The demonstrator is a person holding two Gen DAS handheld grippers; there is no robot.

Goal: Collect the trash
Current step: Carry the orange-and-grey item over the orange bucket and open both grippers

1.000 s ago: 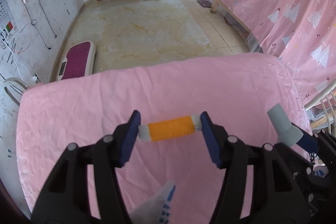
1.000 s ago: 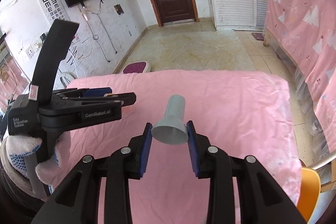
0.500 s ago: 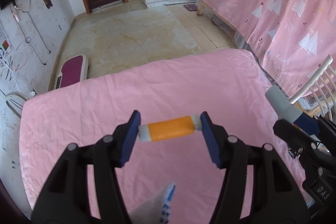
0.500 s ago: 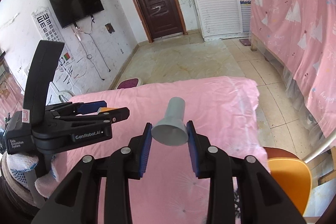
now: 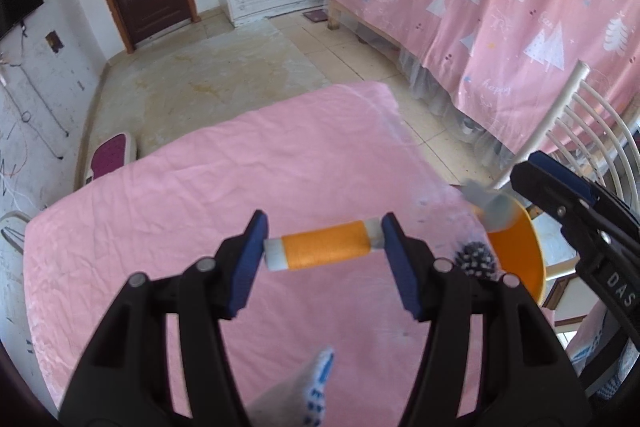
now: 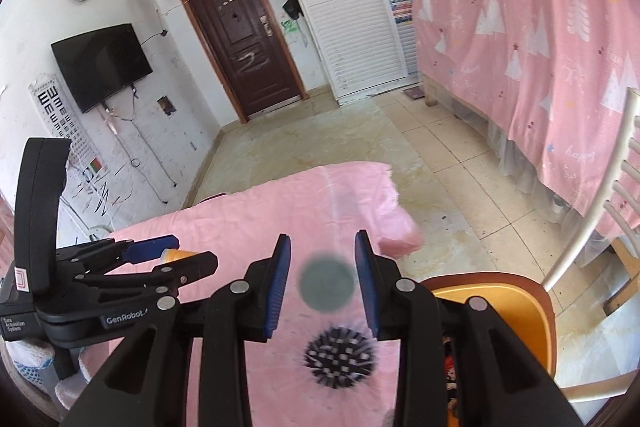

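Note:
My left gripper (image 5: 324,247) is shut on an orange spool (image 5: 324,245) with white ends, held crosswise over the pink tablecloth (image 5: 200,195). My right gripper (image 6: 323,283) is shut on a grey funnel (image 6: 327,283), which looks blurred and faces me end-on. In the left wrist view the right gripper (image 5: 528,171) holds that funnel (image 5: 490,205) above an orange bin (image 5: 516,251) at the table's right edge. A black-and-white spiky ball (image 6: 340,351) lies on the cloth just below the right gripper. The left gripper (image 6: 192,251) shows at the left of the right wrist view.
A white slatted chair (image 6: 592,211) stands behind the orange bin (image 6: 508,303). A pink tree-print cloth (image 5: 500,7) hangs along the right. A purple scale (image 5: 112,159) lies on the floor beyond the table. White knit gloves (image 5: 316,387) cover the person's hands.
Both grippers have swept right across the table to its right edge. The orange bin and the spiky ball have come into view. The funnel has turned end-on in the right gripper.

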